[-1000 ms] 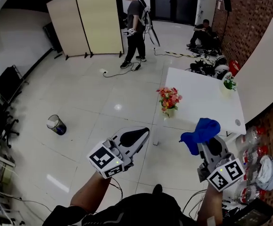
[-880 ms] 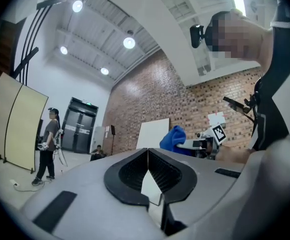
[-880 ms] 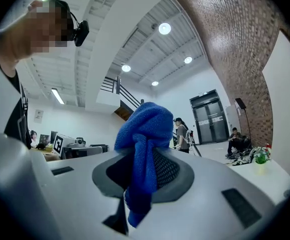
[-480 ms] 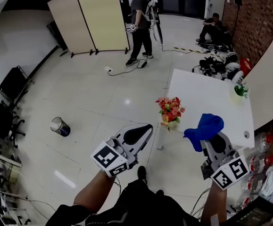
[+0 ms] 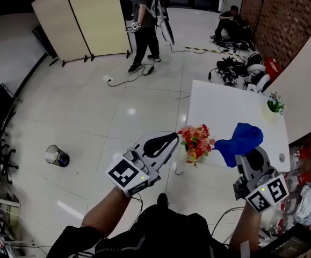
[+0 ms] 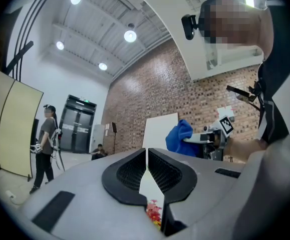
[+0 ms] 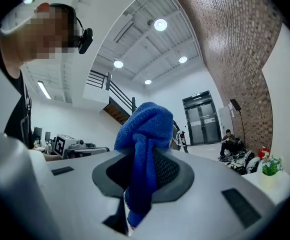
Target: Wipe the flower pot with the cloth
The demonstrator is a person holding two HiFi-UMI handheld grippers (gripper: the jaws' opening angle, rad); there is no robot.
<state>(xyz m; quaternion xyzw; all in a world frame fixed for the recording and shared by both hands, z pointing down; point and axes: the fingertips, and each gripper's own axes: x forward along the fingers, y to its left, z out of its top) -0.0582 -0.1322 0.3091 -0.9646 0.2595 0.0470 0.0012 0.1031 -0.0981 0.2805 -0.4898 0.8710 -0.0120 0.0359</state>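
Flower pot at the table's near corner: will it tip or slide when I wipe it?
Likely tippy: the flower pot looks small under a wide bouquet, so top-heavy. It stands near the table edge, so a sideways push might slide it off. The cloth droops limp from the right claw, so it should press softly.

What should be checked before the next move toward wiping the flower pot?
1. Cloth gripped: ok. The right gripper is shut on the blue cloth.
2. Other gripper free: ok. The left gripper is shut with nothing between its jaws.
3. Pot found: ok. The flower pot stands upright near the white table's near-left corner.
4. Cloth on pot: not ok. The cloth is in the air, apart from the pot.
5. Pot wall exposed: cannot tell. The flowers hide most of it in the head view.
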